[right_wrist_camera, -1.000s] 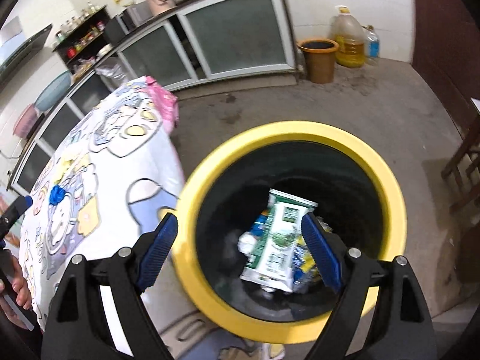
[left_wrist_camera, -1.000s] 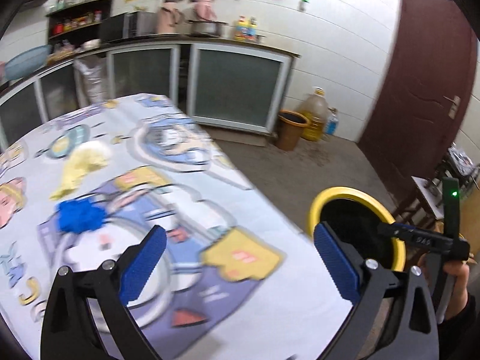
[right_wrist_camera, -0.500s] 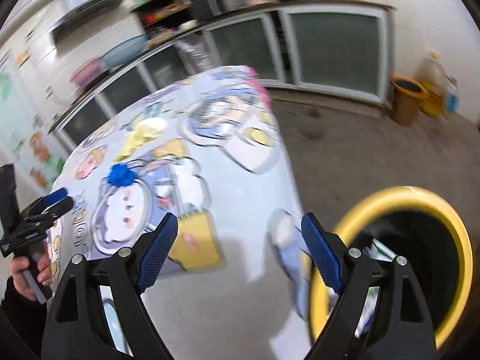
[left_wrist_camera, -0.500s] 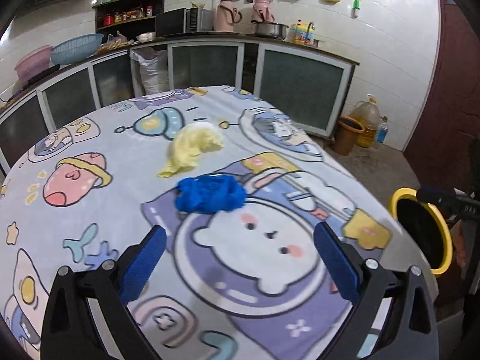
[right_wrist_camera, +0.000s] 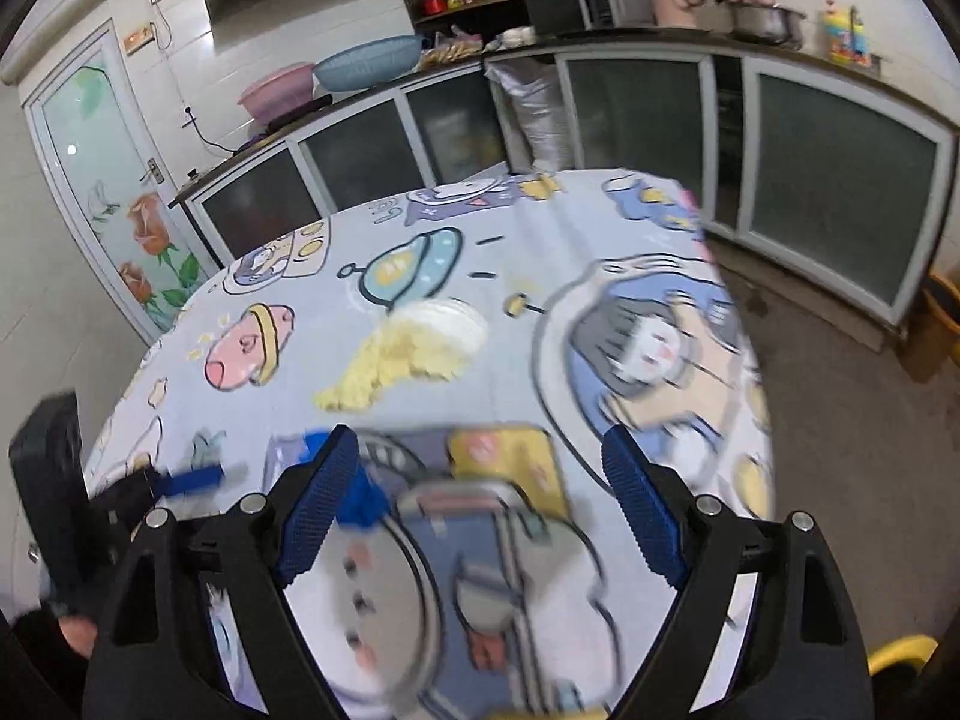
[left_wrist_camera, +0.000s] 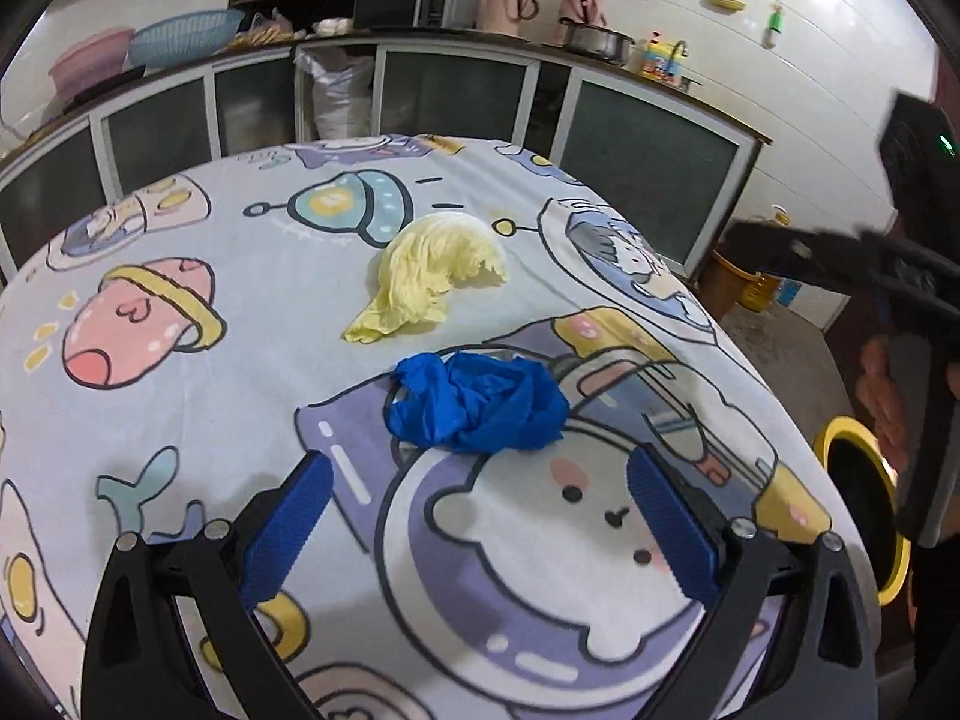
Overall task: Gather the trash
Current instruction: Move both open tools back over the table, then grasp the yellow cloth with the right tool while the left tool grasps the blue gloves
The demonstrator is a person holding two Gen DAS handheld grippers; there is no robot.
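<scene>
A crumpled blue bag (left_wrist_camera: 477, 402) lies on the cartoon tablecloth (left_wrist_camera: 180, 276), just ahead of my open, empty left gripper (left_wrist_camera: 480, 528). A crumpled yellow wrapper (left_wrist_camera: 429, 273) lies farther back on the cloth. In the right wrist view the yellow wrapper (right_wrist_camera: 408, 354) sits ahead of my open, empty right gripper (right_wrist_camera: 480, 510), and the blue bag (right_wrist_camera: 360, 498) shows blurred by its left finger. The yellow-rimmed trash bin (left_wrist_camera: 864, 510) stands on the floor off the table's right edge.
Kitchen cabinets (left_wrist_camera: 444, 96) with a microwave and kettles run along the back wall. An orange bucket (left_wrist_camera: 729, 288) and oil bottles stand on the floor by the wall. The right gripper's body (left_wrist_camera: 900, 276) hangs over the table's right edge.
Both grippers swung from the bin back toward the table. The left gripper closed in on the blue bag. The right gripper left the bin and now faces the tablecloth.
</scene>
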